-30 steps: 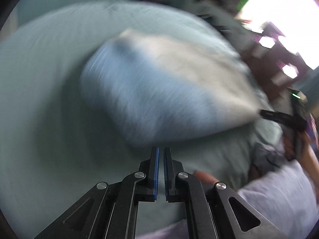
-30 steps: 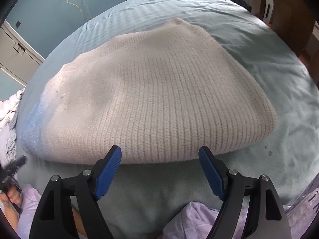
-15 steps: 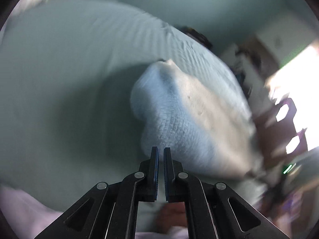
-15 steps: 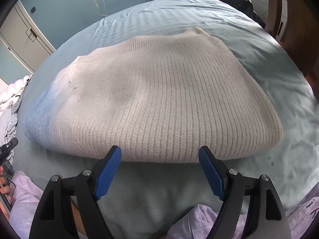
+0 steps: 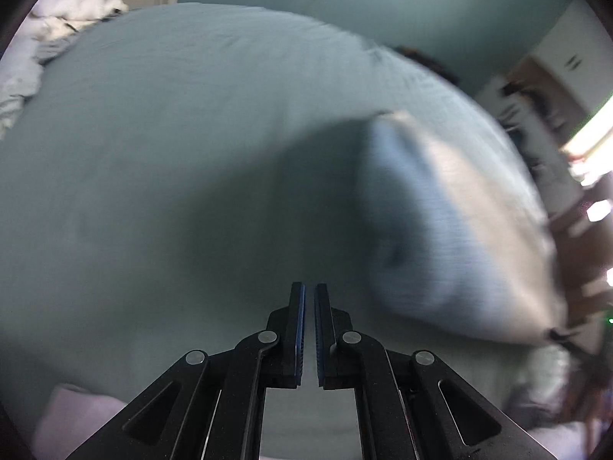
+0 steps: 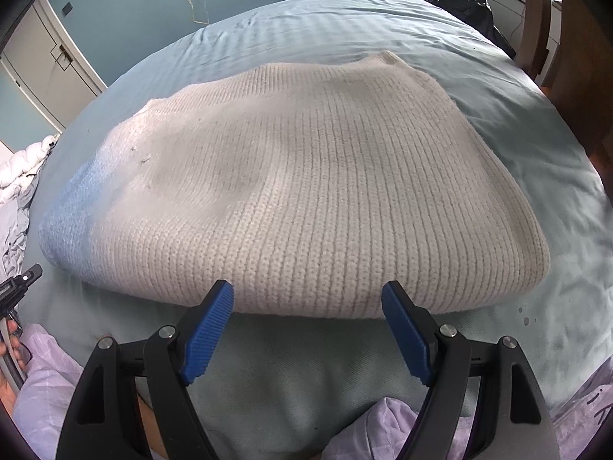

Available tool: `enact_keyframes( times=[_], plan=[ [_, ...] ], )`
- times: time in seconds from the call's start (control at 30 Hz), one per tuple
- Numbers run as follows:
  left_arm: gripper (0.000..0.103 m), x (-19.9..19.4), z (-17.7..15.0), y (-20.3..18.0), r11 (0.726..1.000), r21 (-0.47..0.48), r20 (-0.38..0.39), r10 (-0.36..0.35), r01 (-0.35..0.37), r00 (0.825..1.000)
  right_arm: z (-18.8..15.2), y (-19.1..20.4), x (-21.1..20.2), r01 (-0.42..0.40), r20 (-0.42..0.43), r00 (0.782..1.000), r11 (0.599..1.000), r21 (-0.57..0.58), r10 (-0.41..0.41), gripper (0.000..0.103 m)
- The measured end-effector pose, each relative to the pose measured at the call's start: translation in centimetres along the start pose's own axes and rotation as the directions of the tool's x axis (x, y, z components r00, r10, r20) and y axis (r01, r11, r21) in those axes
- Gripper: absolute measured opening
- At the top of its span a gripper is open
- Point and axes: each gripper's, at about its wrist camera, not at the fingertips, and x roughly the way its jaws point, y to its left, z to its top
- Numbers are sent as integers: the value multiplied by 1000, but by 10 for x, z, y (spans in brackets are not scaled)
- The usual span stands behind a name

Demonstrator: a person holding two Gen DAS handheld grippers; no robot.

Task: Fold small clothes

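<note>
A cream knitted sweater (image 6: pixel 306 191) with a pale blue end lies folded on the light teal bed sheet (image 6: pixel 536 145). My right gripper (image 6: pixel 308 299) hovers at its near folded edge, open, with nothing between its blue pads. In the blurred left wrist view the same sweater (image 5: pixel 440 230) sits to the right. My left gripper (image 5: pixel 309 299) is shut on nothing over bare sheet (image 5: pixel 153 176), to the left of the sweater. It shows as a black tip (image 6: pixel 21 281) at the left edge of the right wrist view.
A white crumpled duvet (image 6: pixel 23 168) lies at the bed's left end. Lilac fabric (image 6: pixel 46 383) of the person's clothing fills the near corners. A wooden post (image 6: pixel 540 11) and dark bag (image 6: pixel 459 4) stand beyond the bed's far right. A cupboard (image 6: pixel 42 61) lines the teal wall.
The left wrist view has swung left, so the sweater has slid from the centre to the right and more bare sheet shows. The right gripper has barely moved; both openings are unchanged.
</note>
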Motion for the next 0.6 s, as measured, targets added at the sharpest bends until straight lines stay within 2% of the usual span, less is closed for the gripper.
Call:
enact_keyframes(
  times=[0.1,0.13,0.17,0.2,0.27,0.33,0.4,0.5,0.57,0.6],
  plan=[
    [4,2,-3,0,985,99,38,136,-140,990,0,0,2,4,-4,1000,1000,-2,-4,77],
    [14,3,-4,0,979,120,33,164,-167,986,0,0,2,4,-4,1000,1000,-1,-4,77],
    [29,4,-3,0,975,121,18,185,-186,983,0,0,2,5,-3,1000,1000,-2,-5,77],
    [101,8,-3,3,974,115,-10,195,-193,981,0,1,2,6,-2,1000,1000,-2,-6,77],
    [103,11,-4,6,981,108,-29,168,-164,985,0,1,2,5,-1,1000,1000,-3,-5,77],
    [103,11,-4,6,981,113,-3,156,-155,988,-1,1,2,3,1,1000,1000,-3,-3,77],
    [103,12,-2,3,973,140,19,180,-181,983,-1,1,2,2,2,1000,1000,-1,-2,77],
    [103,23,-1,-5,935,236,-14,274,-263,962,-2,2,1,0,5,1000,1000,1,0,77],
    [102,31,0,-10,891,332,0,328,-309,945,-2,2,0,1,4,1000,1000,-1,-1,77],
    [102,33,2,-12,869,377,26,335,-320,942,-2,2,0,2,4,1000,1000,-2,-2,77]
  ],
)
